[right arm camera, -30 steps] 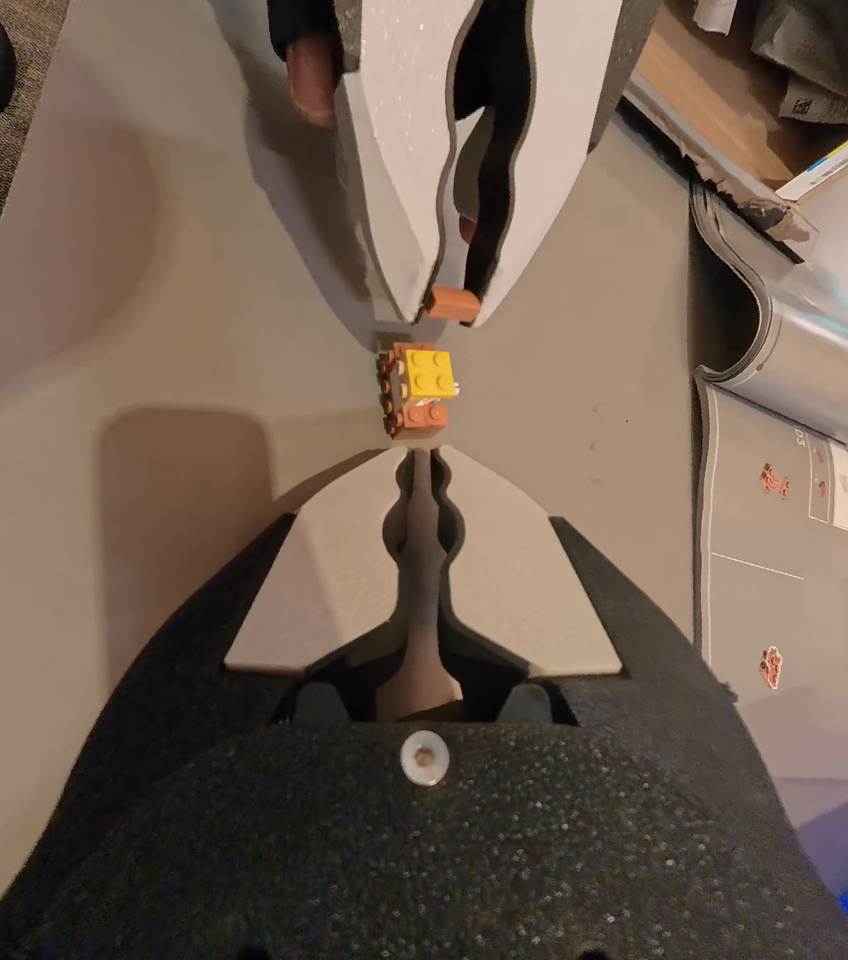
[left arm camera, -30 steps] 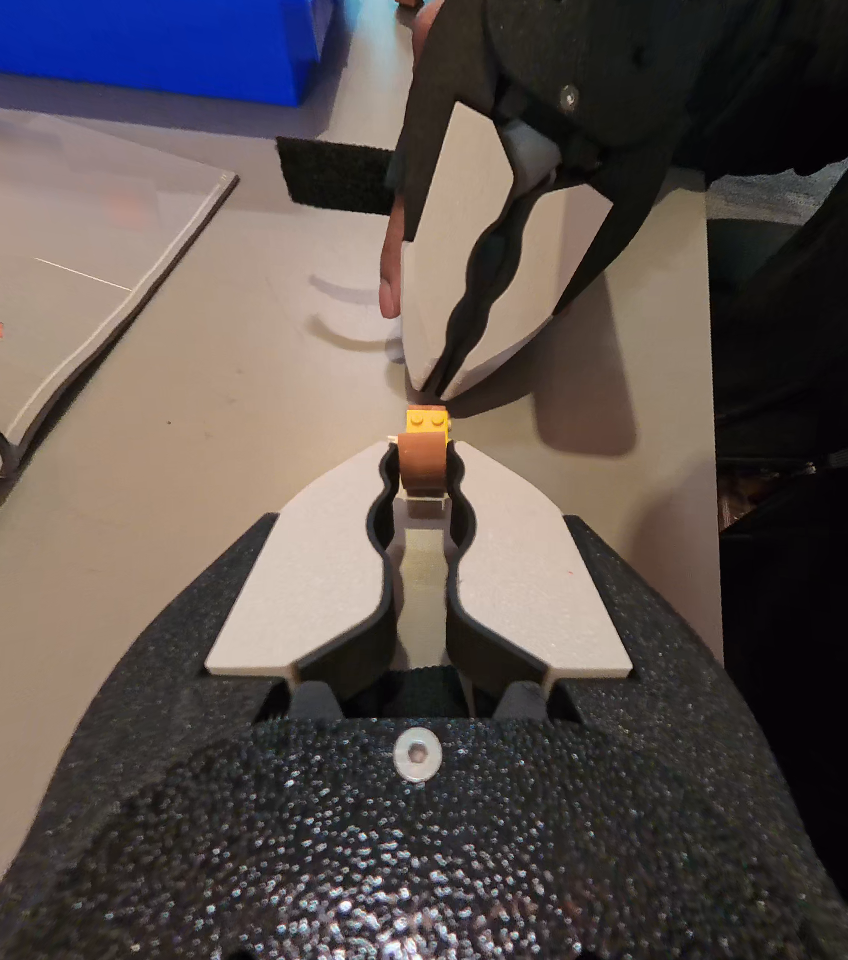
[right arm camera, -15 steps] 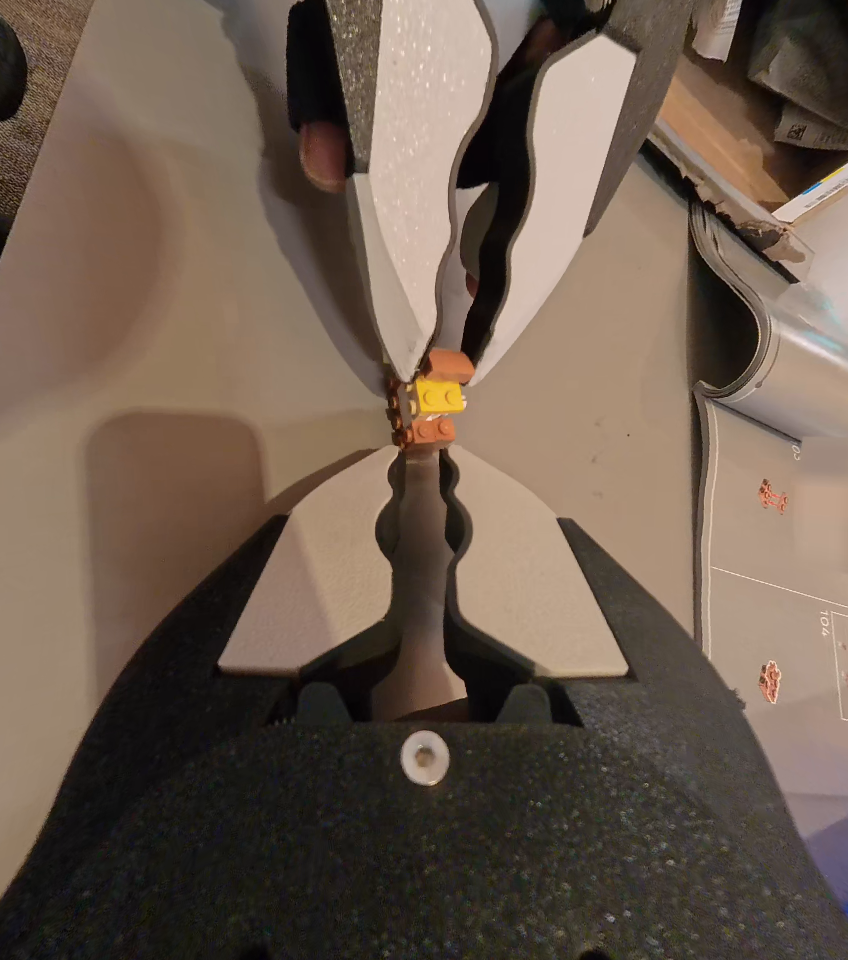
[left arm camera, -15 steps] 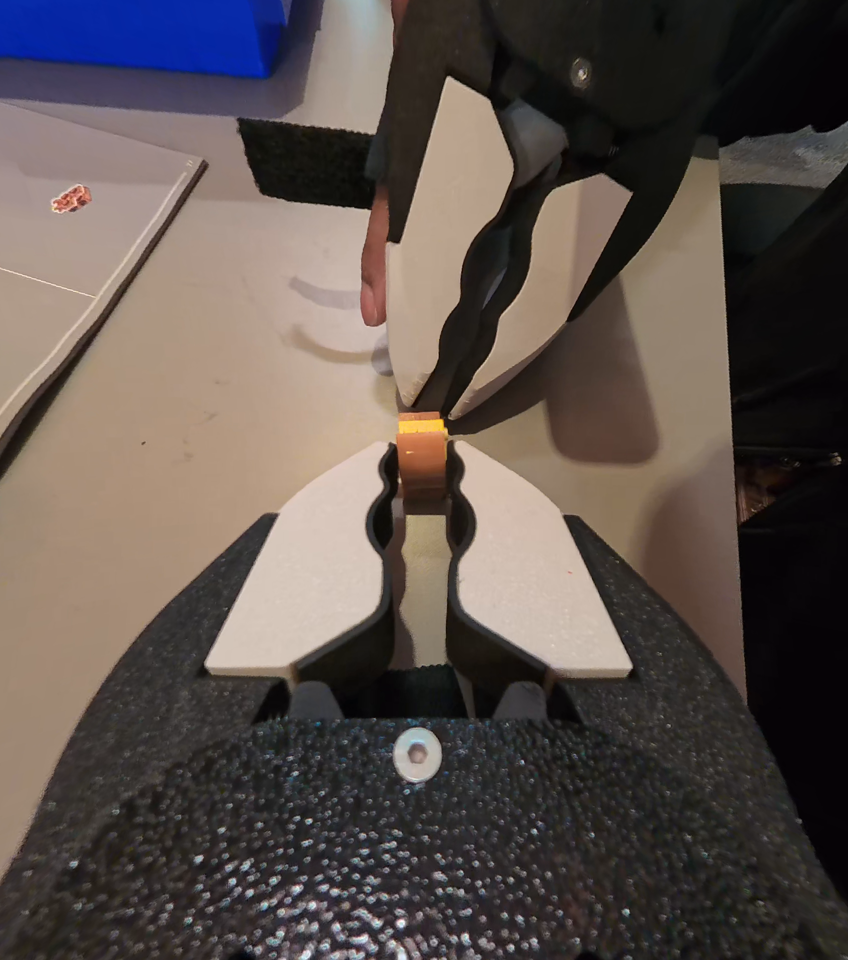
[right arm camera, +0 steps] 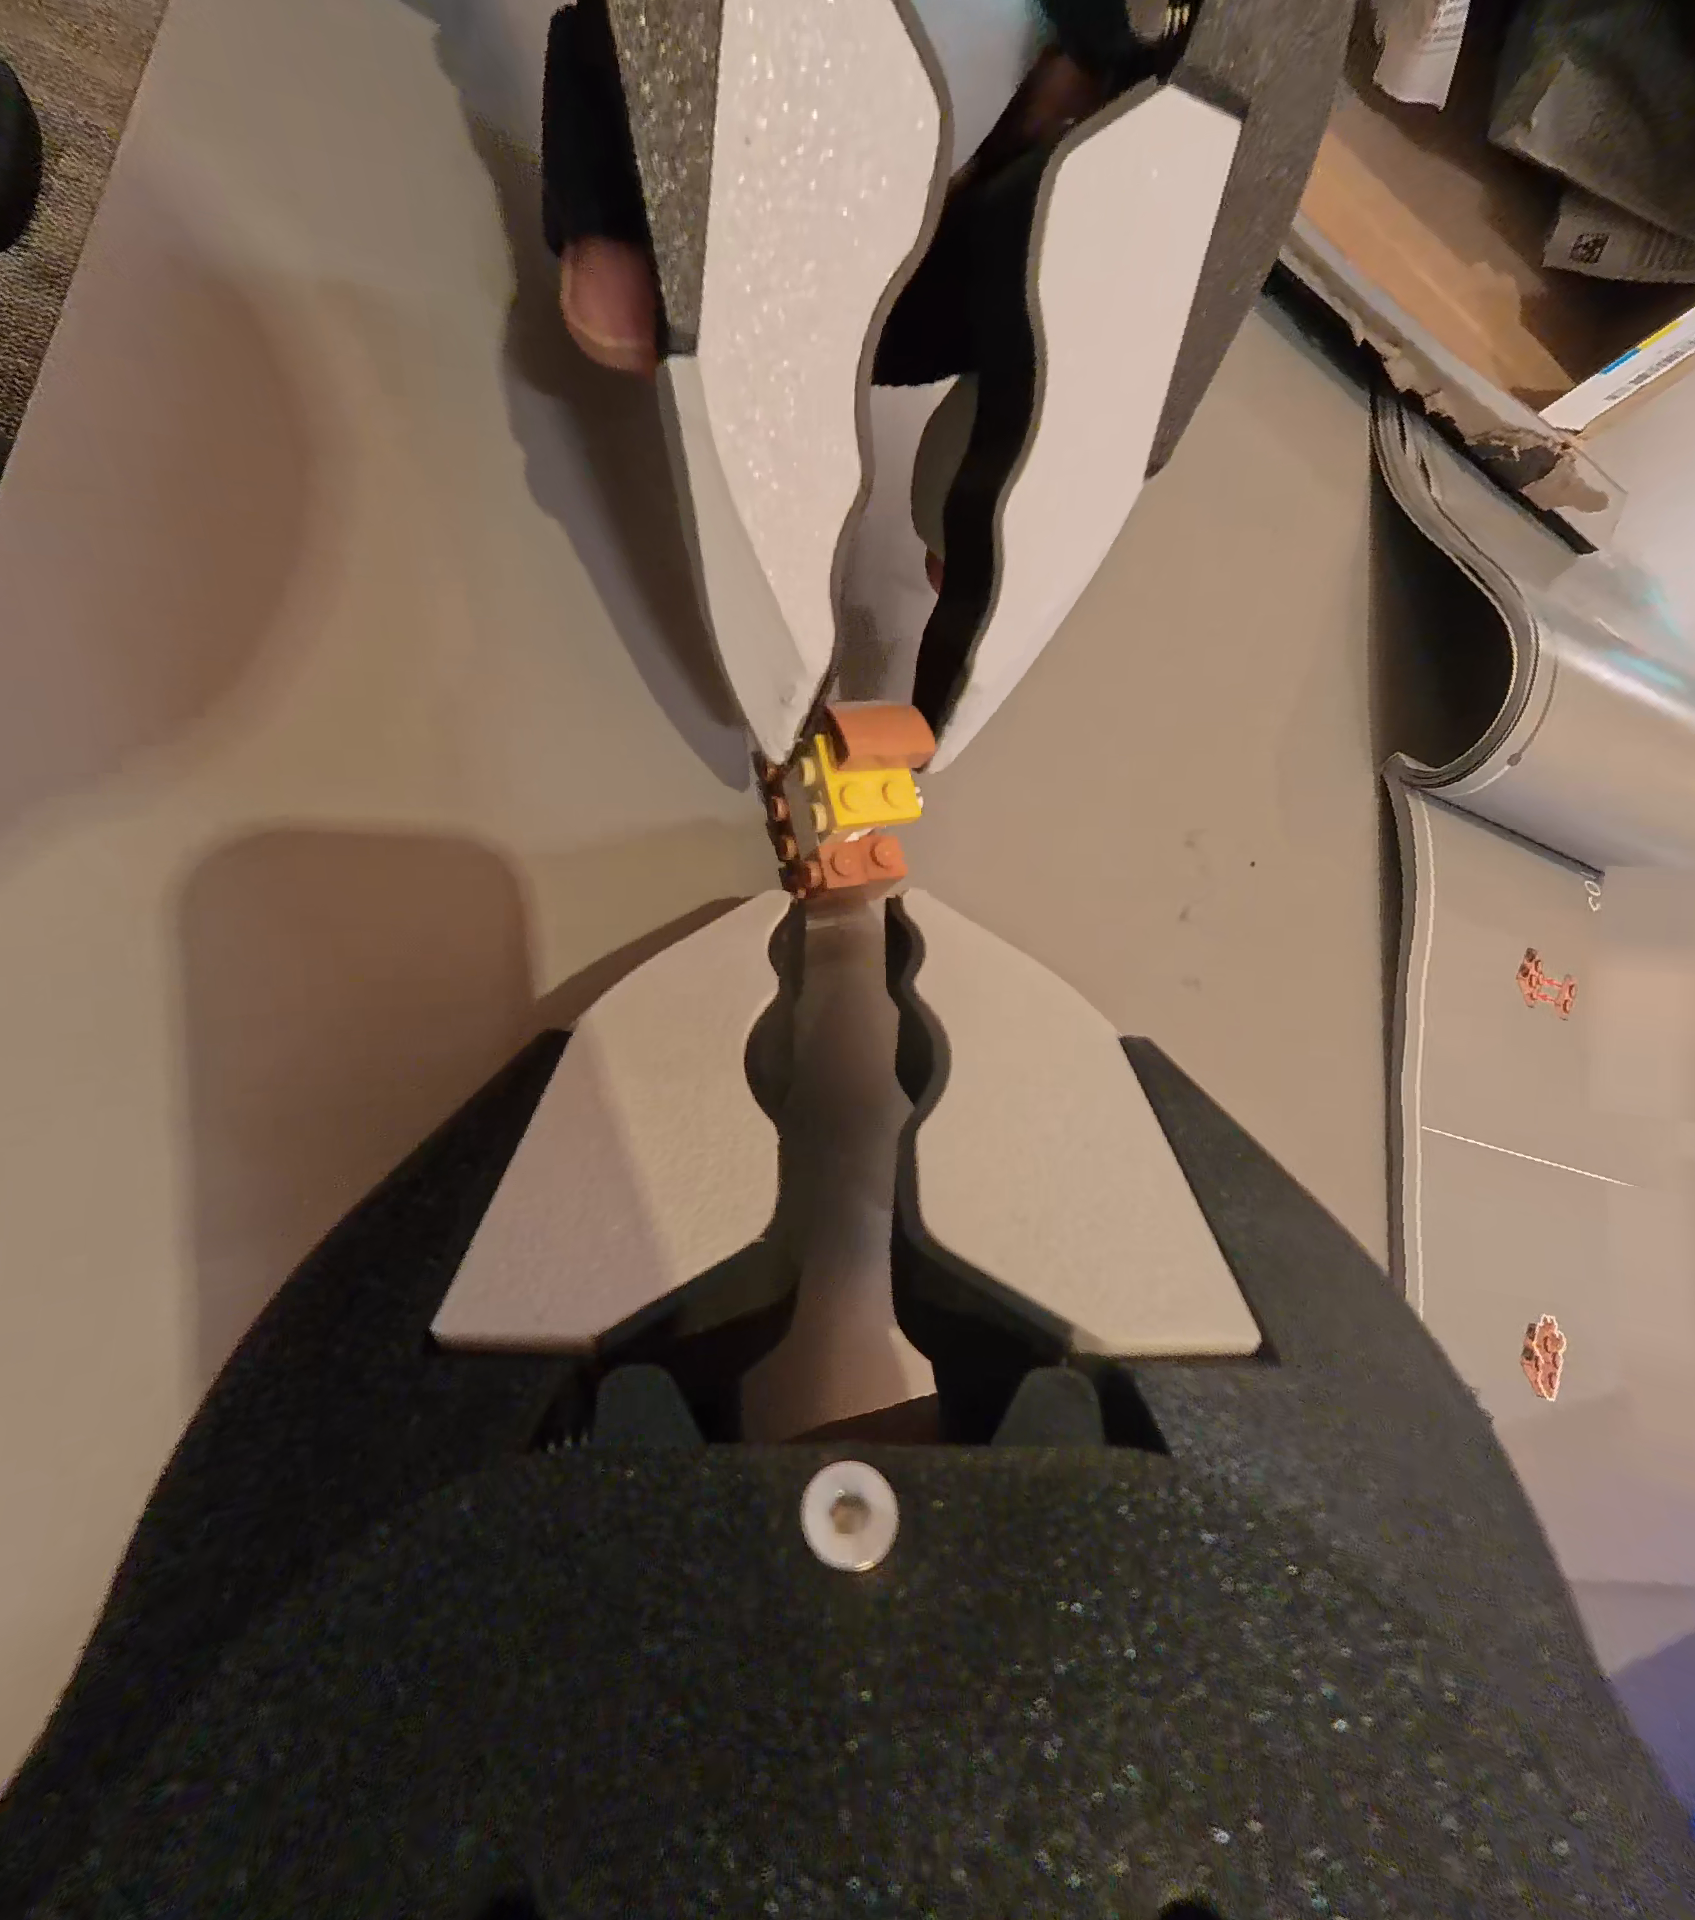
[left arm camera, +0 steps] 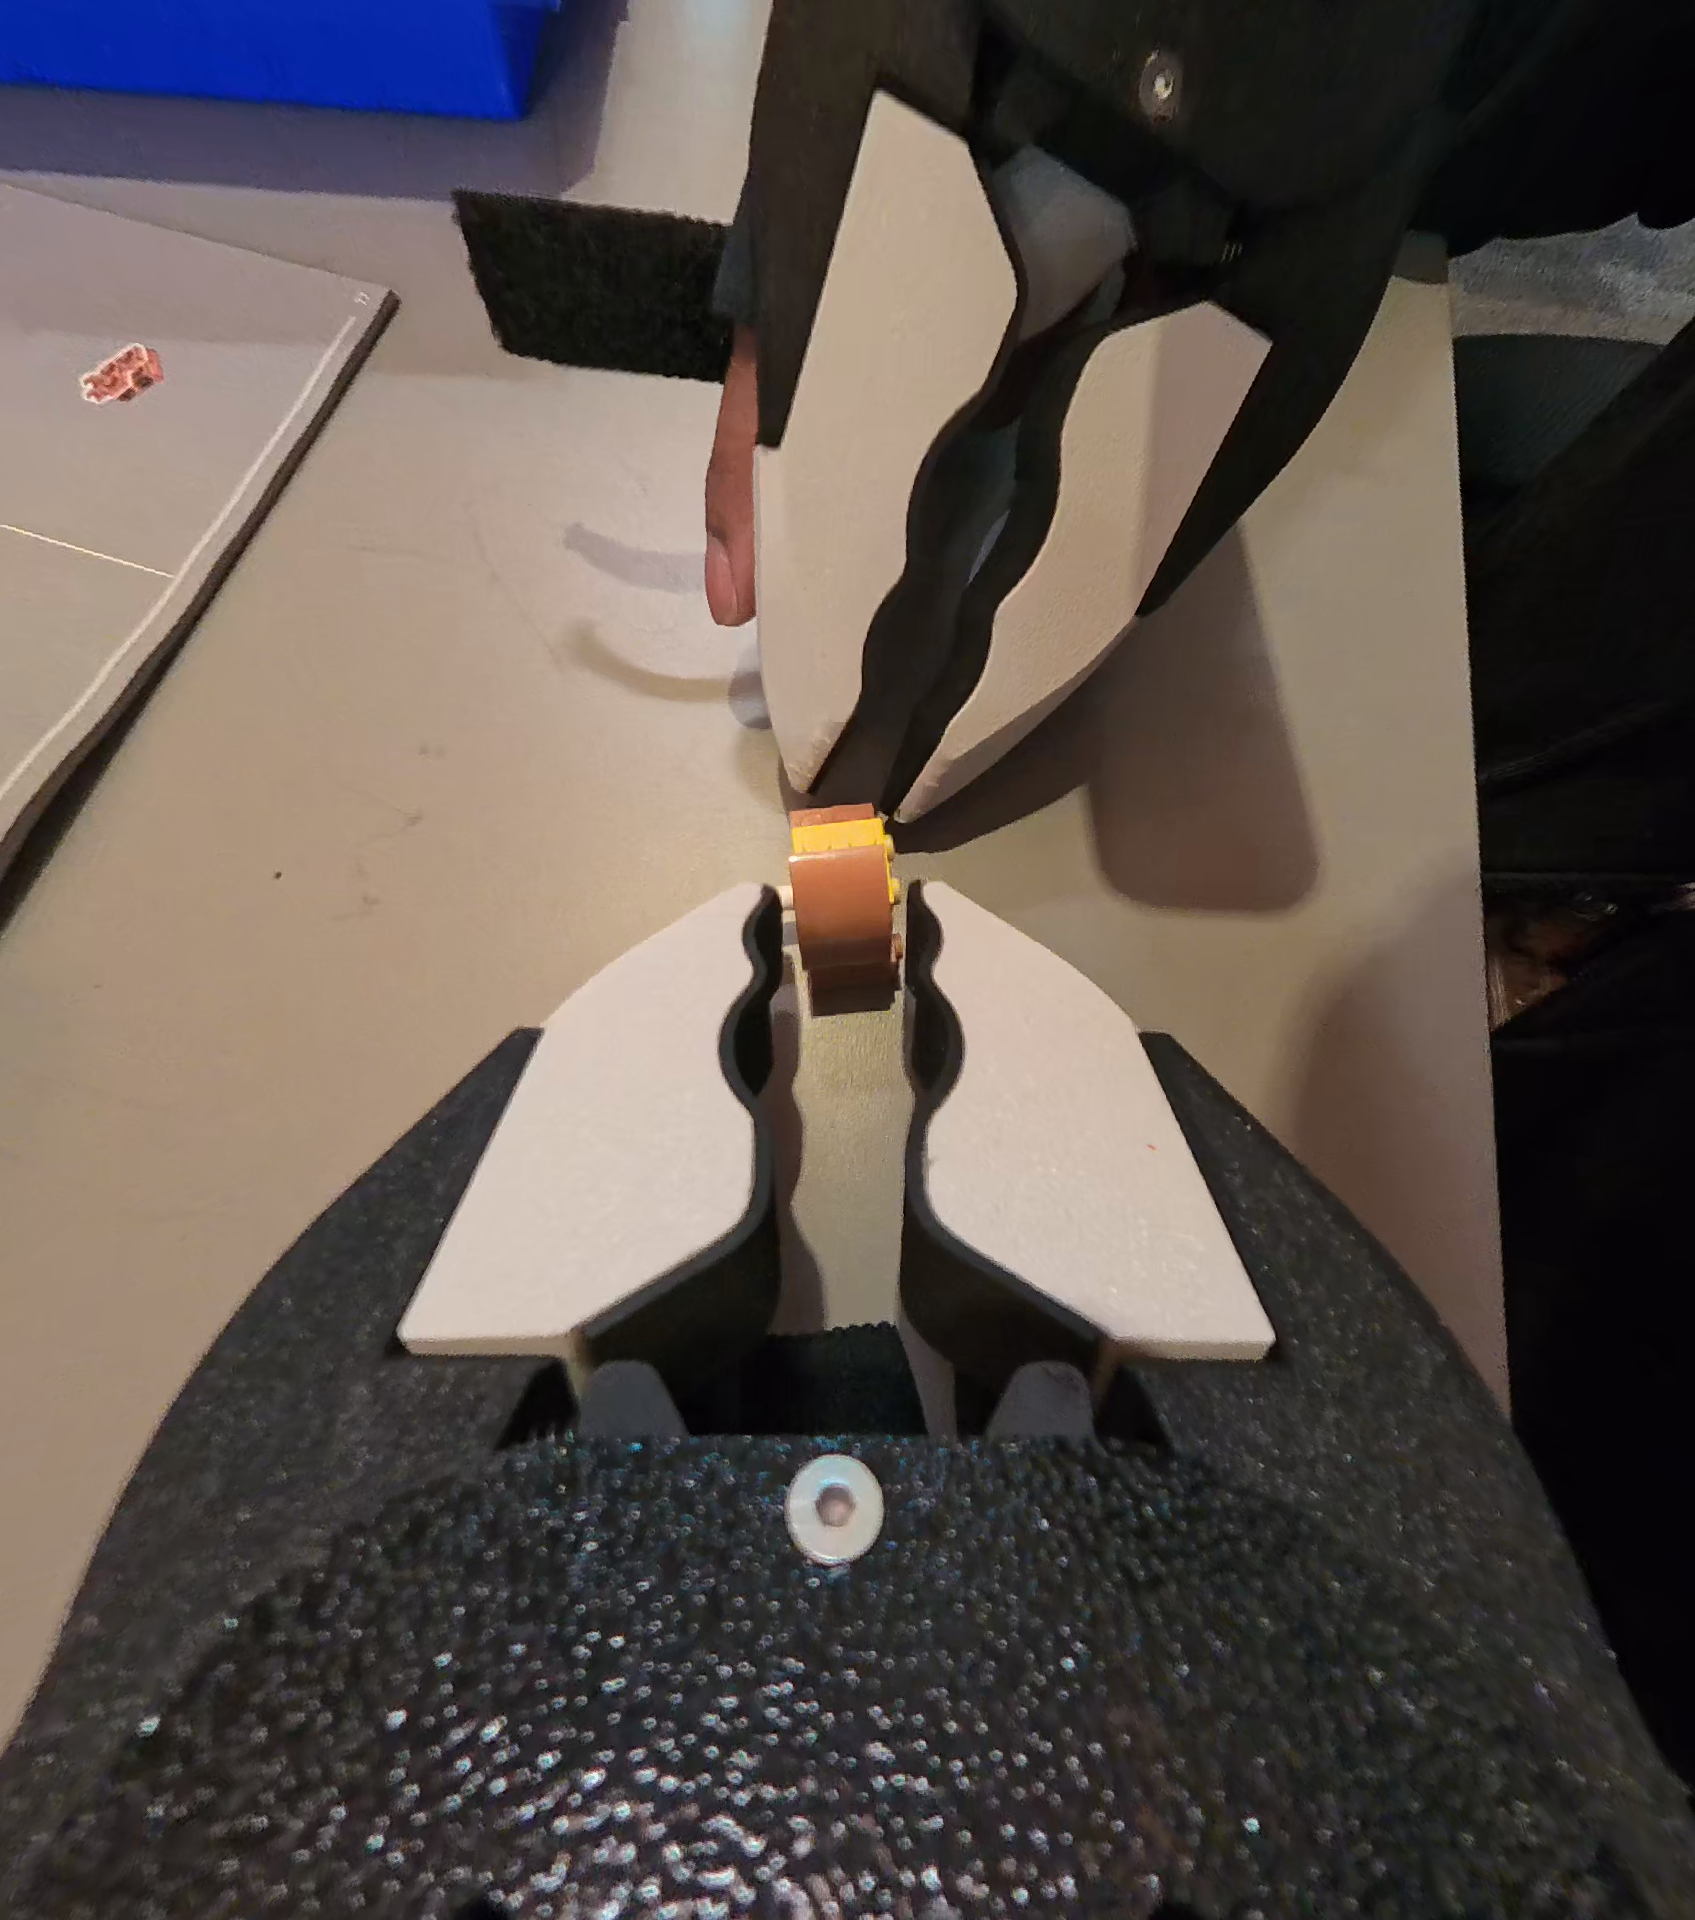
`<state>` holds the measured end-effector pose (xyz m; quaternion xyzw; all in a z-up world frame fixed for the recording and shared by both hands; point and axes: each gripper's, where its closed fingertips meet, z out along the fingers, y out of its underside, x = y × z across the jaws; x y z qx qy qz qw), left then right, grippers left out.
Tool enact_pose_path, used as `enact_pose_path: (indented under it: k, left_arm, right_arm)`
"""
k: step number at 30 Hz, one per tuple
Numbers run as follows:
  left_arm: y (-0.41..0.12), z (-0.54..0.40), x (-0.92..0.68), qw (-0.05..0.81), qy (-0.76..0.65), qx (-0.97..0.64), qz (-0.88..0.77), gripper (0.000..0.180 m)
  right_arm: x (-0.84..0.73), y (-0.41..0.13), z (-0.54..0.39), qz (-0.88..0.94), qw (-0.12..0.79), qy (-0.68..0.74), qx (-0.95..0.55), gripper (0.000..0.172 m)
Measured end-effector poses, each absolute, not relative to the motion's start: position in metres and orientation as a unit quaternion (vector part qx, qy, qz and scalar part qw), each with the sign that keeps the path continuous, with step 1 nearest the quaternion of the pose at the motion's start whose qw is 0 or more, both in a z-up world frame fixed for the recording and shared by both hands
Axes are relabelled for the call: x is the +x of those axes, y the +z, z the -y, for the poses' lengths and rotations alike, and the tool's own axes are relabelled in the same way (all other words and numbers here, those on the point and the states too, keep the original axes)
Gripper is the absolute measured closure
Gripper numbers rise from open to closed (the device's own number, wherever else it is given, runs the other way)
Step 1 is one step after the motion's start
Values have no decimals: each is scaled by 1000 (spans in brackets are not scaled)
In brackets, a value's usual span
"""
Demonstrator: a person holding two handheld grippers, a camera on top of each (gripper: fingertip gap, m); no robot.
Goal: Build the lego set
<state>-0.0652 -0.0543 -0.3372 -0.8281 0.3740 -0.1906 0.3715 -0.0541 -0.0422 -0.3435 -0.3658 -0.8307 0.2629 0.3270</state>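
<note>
Meets, at far left of the left wrist view, a grey booklet (left arm camera: pixel 95 499) lying open on the beige table (left arm camera: pixel 355 935), with a blue bin (left arm camera: pixel 199 52) beyond it at the top edge. Passes a black fuzzy patch (left arm camera: pixel 594 281) stuck to the table farther right, then a thumb (left arm camera: pixel 729 520) beside the right gripper (left arm camera: pixel 864 795) reaching in from above. Finds its tips a little apart, right at the far end of a small brick cluster (left arm camera: pixel 843 925) of brown and yellow pieces; cannot tell whether those tips press on it. Locates the cluster at centre, between the two grippers, its near brown rounded brick standing between the fingers (left arm camera: pixel 677 1039) of the left gripper (left arm camera: pixel 845 891). Shows those jaws spread, with a thin slit of table on either side of the brick, so pinching nothing. Ends at right on the table edge and dark cloth.

Repeats the meeting in the right wrist view, tips facing tips across the cluster, with the booklet curling at right under a torn cardboard box (right arm camera: pixel 1425 249).
</note>
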Motion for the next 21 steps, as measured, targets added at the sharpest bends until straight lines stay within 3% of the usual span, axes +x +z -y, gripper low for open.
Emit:
enact_pose_path:
  k: [21]
  left_arm:
    - [-337,59,-68,383,-169,-827,-375,159]
  right_arm:
    - [-58,-343,44,827,312,282,-372,151]
